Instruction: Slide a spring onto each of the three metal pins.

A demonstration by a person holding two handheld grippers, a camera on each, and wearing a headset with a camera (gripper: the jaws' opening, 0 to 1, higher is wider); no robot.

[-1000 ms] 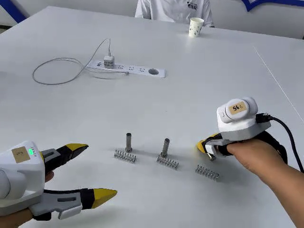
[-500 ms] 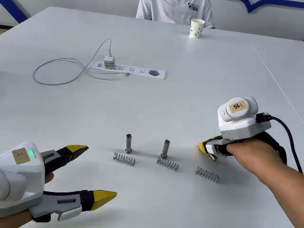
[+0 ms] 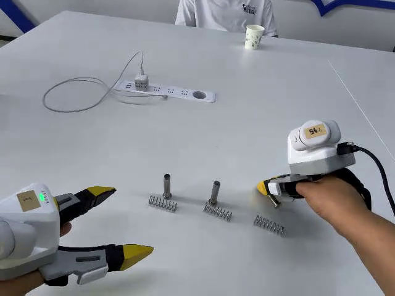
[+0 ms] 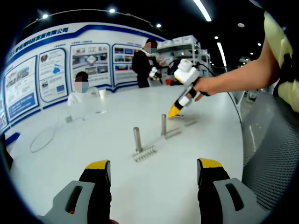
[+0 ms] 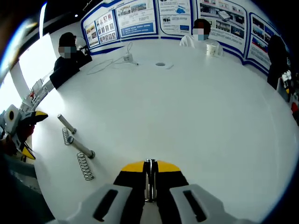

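In head view, from above: two upright pins (image 3: 167,184) in middle of bench (image 3: 259,123), three springs (image 3: 162,202) lying flat in a row just in front of them, apart from each other. Rightmost spring near tip of right gripper (image 3: 270,189); grip itself hard to read from here. In right gripper view, close up: fingers (image 5: 132,169) closed tight on third pin (image 5: 149,179), thin metal shaft pinched between yellow tips. In left gripper view: left gripper (image 4: 154,165) fingers spread wide, holding nothing, touching nothing, pointed toward pins and springs. Same wide gap in head view at lower left. Far across bench: power strip (image 3: 166,90) and paper cup (image 3: 253,36)
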